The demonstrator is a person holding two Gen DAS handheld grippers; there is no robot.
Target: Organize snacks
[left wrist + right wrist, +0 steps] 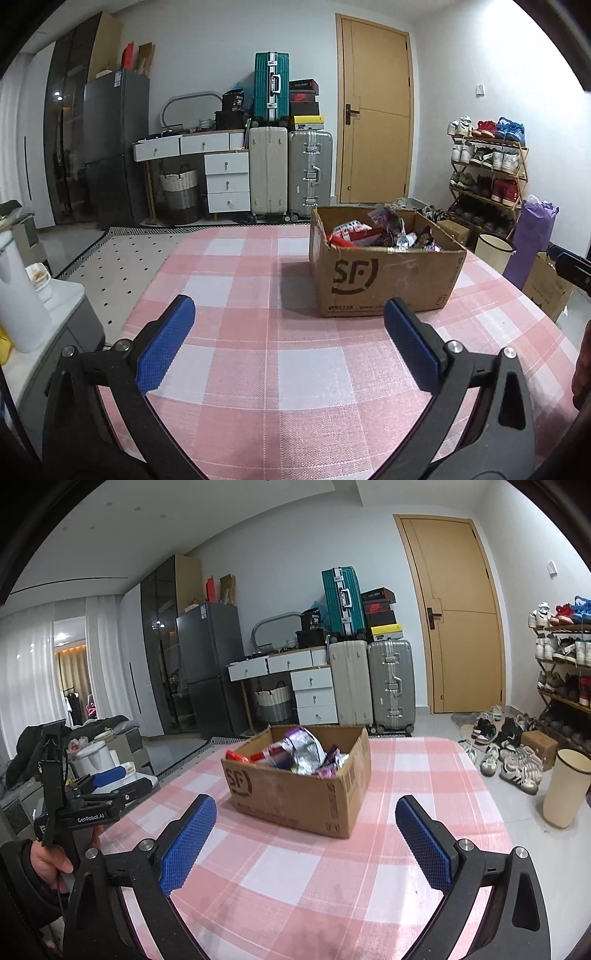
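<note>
Cardboard box [299, 790] beyond both spread jaws.

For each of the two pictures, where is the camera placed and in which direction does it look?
Left wrist: on the left hand-held gripper, facing the cardboard box on the checked tablecloth; its open blue fingers show.
Right wrist: on the right hand-held gripper, facing the box from the right; its open fingers and the left hand show.
Shared: box, tablecloth, suitcases, door.

Open-topped brown cardboard box [301, 794] printed with a dark logo, standing upright toward the far end of the pink-and-white checked tablecloth [295, 878] — crammed with snack packets [295, 755], red, purple and silvery foil — flaps up.
</note>
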